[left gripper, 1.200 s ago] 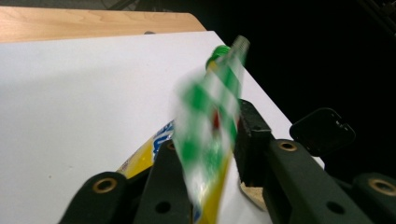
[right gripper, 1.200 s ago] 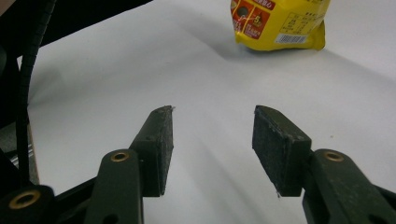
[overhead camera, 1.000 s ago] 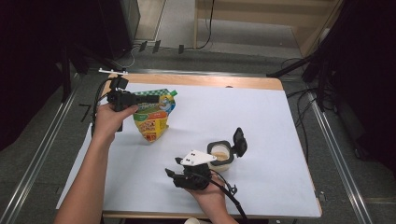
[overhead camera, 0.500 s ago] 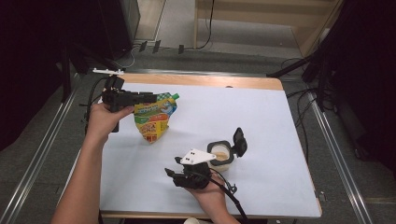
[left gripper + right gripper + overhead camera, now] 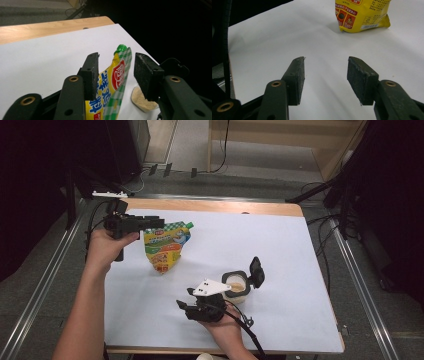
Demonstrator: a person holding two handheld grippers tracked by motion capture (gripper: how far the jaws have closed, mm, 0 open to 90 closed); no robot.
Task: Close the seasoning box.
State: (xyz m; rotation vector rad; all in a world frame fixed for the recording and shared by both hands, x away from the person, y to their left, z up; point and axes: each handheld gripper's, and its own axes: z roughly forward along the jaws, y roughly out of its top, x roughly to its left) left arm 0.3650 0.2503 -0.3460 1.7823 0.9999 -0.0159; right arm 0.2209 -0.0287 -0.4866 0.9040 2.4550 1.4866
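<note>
The yellow-and-green spout pouch lies on the white sheet at the table's left, green cap toward the far edge. The left gripper hangs above it; its jaws have just been opening, the pouch seen between them but unpressed. Nearer, a small open tub holds beige powder, its black flip lid raised. Beside it, the right gripper rests, its 2 jaws apart on nothing. A wooden table edge shows beyond the sheet, with grey floor and cables past that.
</note>
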